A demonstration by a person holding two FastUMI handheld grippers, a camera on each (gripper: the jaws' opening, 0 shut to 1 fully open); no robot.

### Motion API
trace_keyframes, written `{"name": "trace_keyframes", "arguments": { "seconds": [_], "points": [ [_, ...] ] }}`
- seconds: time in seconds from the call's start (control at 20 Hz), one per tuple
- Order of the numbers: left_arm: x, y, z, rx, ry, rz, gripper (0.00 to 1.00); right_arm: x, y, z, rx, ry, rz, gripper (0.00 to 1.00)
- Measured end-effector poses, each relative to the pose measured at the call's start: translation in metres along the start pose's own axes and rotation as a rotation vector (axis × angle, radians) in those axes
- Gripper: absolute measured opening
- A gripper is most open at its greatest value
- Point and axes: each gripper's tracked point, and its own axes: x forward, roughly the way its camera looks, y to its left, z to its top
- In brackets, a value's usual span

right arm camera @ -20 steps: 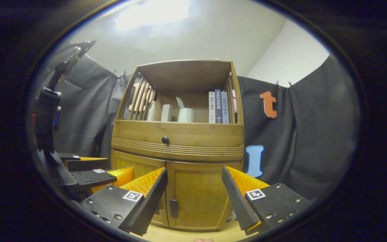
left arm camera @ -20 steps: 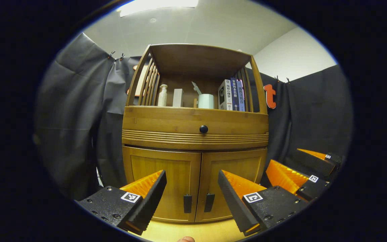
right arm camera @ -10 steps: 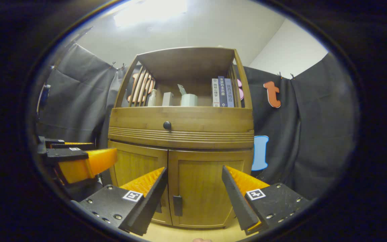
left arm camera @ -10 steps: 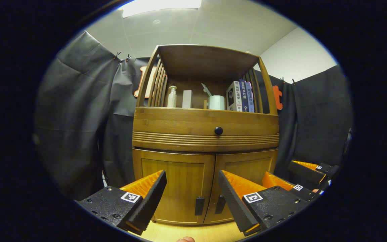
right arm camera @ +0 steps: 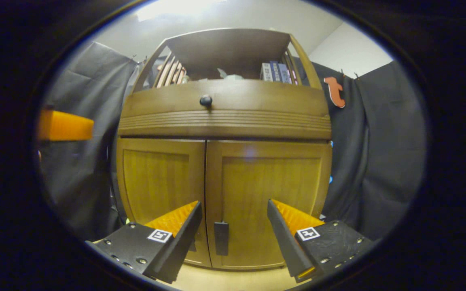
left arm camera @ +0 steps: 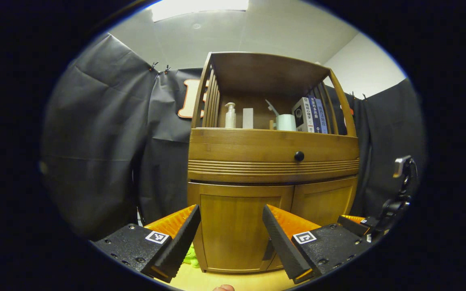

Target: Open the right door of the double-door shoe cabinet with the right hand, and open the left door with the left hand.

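Right tool (right arm camera: 233,226), wide open and empty, lines up on the right door's handle (right arm camera: 221,238); left tool (left arm camera: 231,228), likewise open, faces the shoe cabinet (left arm camera: 257,157).

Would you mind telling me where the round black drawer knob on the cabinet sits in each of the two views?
Left gripper view: the drawer knob is right of centre, on the drawer front above the closed doors.
Right gripper view: the drawer knob is in the upper middle, slightly left of centre, high above the right door handle.
Shared landmark: the ribbed wooden band just below the knob.
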Motion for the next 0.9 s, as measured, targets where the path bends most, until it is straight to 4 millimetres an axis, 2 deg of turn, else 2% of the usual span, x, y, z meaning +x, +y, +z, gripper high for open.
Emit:
{"name": "trace_keyframes", "arguments": {
  "seconds": [0.1, 0.15, 0.2, 0.25, 0.3, 0.35, 0.4, 0.5, 0.55, 0.6, 0.65, 0.75, 0.8, 0.9],
  "points": [
    [0.003, 0.015, -0.002, 0.003, 0.003, 0.015, 0.92, 0.017, 0.008, -0.025, -0.003, 0.049, -0.007, 0.96],
    [0.004, 0.023, -0.003, 0.005, 0.004, 0.023, 0.95, 0.024, 0.012, -0.04, -0.003, 0.077, -0.004, 0.84],
    [0.004, 0.031, -0.002, 0.008, 0.002, 0.031, 0.92, 0.033, 0.013, -0.051, -0.004, 0.099, -0.008, 0.83],
    [0.005, 0.038, -0.002, 0.011, 0.001, 0.042, 0.92, 0.041, 0.015, -0.062, 0.001, 0.123, -0.007, 0.77],
    [0.006, 0.045, -0.002, 0.016, 0.001, 0.05, 0.92, 0.046, 0.016, -0.072, 0.007, 0.151, -0.018, 0.78],
    [0.006, 0.052, -0.003, 0.021, -0.001, 0.058, 0.92, 0.053, 0.018, -0.083, 0.015, 0.17, -0.018, 0.72],
    [0.007, 0.058, -0.002, 0.024, -0.001, 0.064, 0.92, 0.057, 0.017, -0.09, 0.018, 0.19, -0.027, 0.7],
    [0.008, 0.066, -0.004, 0.027, 0.0, 0.071, 0.92, 0.073, 0.019, -0.105, 0.028, 0.211, -0.03, 0.56],
    [0.009, 0.069, -0.006, 0.026, 0.002, 0.071, 0.92, 0.068, 0.018, -0.102, 0.034, 0.22, -0.023, 0.49],
    [0.01, 0.07, -0.006, 0.025, 0.006, 0.071, 0.92, 0.072, 0.018, -0.103, 0.045, 0.235, -0.025, 0.46],
    [0.011, 0.072, -0.008, 0.023, 0.009, 0.069, 0.92, 0.075, 0.021, -0.106, 0.052, 0.229, -0.046, 0.39],
    [0.011, 0.073, -0.011, 0.015, 0.018, 0.063, 0.92, 0.069, 0.02, -0.105, 0.034, 0.242, -0.068, 0.25],
    [0.01, 0.072, -0.012, 0.01, 0.019, 0.059, 0.96, 0.068, 0.019, -0.105, 0.04, 0.254, -0.069, 0.28],
    [0.01, 0.071, -0.013, 0.01, 0.018, 0.054, 0.92, 0.063, 0.022, -0.106, 0.05, 0.257, -0.055, 0.28]
  ]
}}
